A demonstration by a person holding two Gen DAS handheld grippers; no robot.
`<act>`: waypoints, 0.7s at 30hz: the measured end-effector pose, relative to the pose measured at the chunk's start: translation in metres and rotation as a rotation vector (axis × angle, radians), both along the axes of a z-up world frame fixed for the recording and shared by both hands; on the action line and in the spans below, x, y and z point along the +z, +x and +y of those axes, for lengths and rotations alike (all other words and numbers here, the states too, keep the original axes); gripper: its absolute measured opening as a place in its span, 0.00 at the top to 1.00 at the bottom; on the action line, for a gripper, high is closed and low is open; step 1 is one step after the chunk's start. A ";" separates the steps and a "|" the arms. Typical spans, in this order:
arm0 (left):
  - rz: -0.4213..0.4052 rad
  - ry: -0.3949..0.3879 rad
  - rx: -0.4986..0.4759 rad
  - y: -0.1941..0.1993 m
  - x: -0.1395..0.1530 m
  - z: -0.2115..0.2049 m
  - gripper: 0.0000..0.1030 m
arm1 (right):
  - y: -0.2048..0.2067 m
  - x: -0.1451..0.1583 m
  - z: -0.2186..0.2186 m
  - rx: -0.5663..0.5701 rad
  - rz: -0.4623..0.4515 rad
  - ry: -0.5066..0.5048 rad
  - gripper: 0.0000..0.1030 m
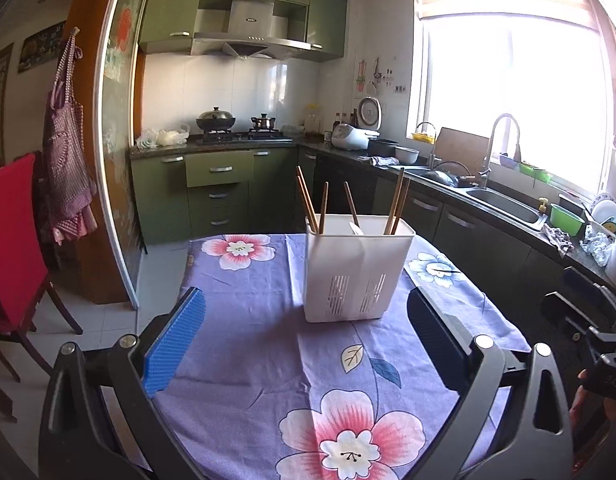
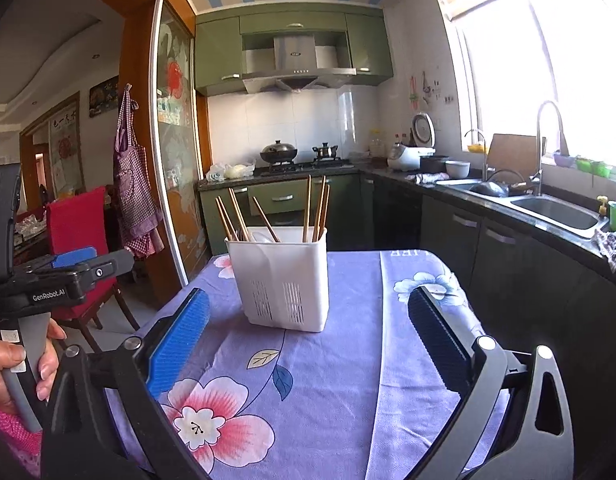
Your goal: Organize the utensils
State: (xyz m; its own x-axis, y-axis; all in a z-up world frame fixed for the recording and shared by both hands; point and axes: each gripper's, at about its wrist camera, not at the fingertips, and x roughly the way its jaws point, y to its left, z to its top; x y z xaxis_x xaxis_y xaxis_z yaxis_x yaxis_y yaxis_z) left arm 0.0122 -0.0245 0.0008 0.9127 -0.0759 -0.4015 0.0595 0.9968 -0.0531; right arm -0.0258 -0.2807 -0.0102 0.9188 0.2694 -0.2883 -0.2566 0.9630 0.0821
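Chopsticks (image 1: 311, 204) all sit upright in the white holder (image 1: 357, 268) in the middle of the floral-cloth worktop (image 1: 244, 312), and both your left gripper (image 1: 308, 340) and right gripper (image 2: 308, 332) have their jaws spread wide with nothing between them. I'd guess those sticks are light, stiff and a bit slick, so pinch them mid-shaft above the rim, and go easy since the plastic holder looks light enough to tip or slide. Right wrist view shows your hand (image 2: 16, 364) on the left gripper's handle, while the left view catches more of the sink (image 1: 503, 204) counter.
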 end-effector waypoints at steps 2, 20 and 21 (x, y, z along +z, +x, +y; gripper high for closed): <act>-0.018 0.020 -0.002 -0.013 0.002 -0.002 0.07 | -0.014 0.009 0.002 0.000 -0.028 -0.008 0.05; -0.041 0.025 0.002 -0.066 0.012 -0.003 0.07 | -0.064 0.054 0.010 -0.023 -0.094 -0.014 0.05; -0.043 0.025 0.003 -0.067 0.012 -0.003 0.07 | -0.064 0.055 0.010 -0.022 -0.094 -0.014 0.05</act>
